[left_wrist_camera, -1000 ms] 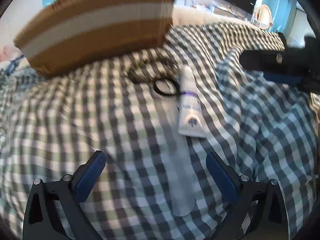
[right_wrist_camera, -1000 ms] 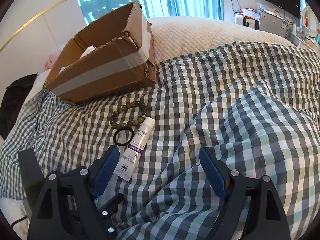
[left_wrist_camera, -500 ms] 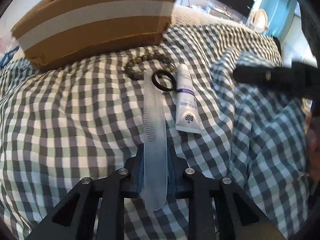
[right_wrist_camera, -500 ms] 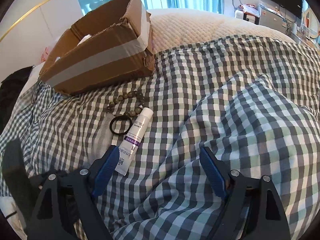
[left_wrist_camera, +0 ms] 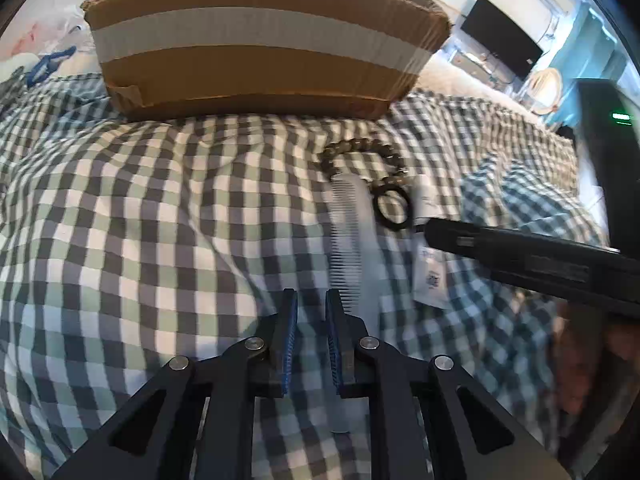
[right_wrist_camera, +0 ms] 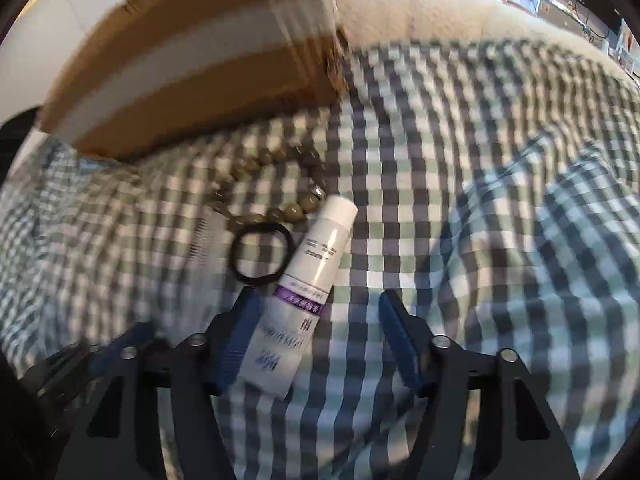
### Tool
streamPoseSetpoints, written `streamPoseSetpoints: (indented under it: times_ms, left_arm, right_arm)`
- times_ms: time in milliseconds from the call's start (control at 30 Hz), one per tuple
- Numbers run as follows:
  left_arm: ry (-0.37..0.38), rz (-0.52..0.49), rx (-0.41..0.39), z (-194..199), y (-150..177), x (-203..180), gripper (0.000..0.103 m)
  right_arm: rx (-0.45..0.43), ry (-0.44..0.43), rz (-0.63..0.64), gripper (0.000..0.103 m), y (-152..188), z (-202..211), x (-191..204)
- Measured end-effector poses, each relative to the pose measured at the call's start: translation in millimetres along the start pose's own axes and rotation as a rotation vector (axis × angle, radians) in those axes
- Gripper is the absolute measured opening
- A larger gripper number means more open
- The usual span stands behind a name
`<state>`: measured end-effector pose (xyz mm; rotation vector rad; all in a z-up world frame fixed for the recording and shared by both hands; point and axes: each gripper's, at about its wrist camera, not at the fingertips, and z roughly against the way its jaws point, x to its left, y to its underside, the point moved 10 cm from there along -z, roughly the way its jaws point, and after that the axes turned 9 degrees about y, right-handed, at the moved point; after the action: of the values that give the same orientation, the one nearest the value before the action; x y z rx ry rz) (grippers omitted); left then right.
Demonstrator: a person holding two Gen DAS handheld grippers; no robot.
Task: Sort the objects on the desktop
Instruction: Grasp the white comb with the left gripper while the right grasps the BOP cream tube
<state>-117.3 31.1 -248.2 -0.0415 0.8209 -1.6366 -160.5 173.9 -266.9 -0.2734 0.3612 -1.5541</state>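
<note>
Comb beside nearly closed tongs

Left gripper (left_wrist_camera: 311,296) has its tongs almost together, with a thin gap and only checked cloth (left_wrist_camera: 140,220) showing through it. The clear comb (left_wrist_camera: 354,232) lies just beside the right tong. Right gripper (right_wrist_camera: 318,298) has its tongs wide apart around the white tube (right_wrist_camera: 316,256). A black hair tie (right_wrist_camera: 260,254) and a bead bracelet (right_wrist_camera: 256,168) lie near the cardboard box (left_wrist_camera: 260,40).
</note>
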Motion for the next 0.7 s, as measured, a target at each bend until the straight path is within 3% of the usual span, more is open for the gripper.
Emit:
streamPoseSetpoints:
  times_ms: [67,100,233,367,500,533,567,700]
  left_arm:
    - [-0.003,-0.011,0.002,2.8,0.8,-2.0,0.04]
    - [-0.001,-0.015,0.001,4.5,1.5,-3.0,0.044]
    - [0.024,-0.018,0.0,5.5,1.0,-10.7,0.059]
    - [0.04,-0.04,0.011,-1.7,0.2,-20.7,0.069]
    - [0.053,-0.077,0.039,-19.9,-0.1,-24.2,0.066]
    - [0.043,-0.085,0.035,-22.2,-0.6,-23.0,0.042]
    - [0.035,-0.1,0.038,-24.5,-0.3,-21.5,0.026]
    - [0.062,-0.083,0.043,-19.3,3.4,-17.6,0.026]
  right_arm:
    - [0.009,0.01,0.018,0.06,-0.5,-8.6,2.9]
    - [0.011,0.018,0.029,0.059,-0.3,-10.4,3.9]
    - [0.011,0.015,0.036,0.031,3.5,-8.8,2.0]
    - [0.023,-0.043,-0.005,0.025,13.1,1.8,-6.2]
    - [0.026,-0.08,-0.028,0.025,19.9,10.0,-12.4]
    - [0.027,-0.084,-0.029,0.025,20.7,10.5,-13.1]
    - [0.026,-0.086,-0.03,0.025,20.9,10.5,-13.6]
    - [0.02,-0.093,-0.03,0.025,20.5,12.5,-15.0]
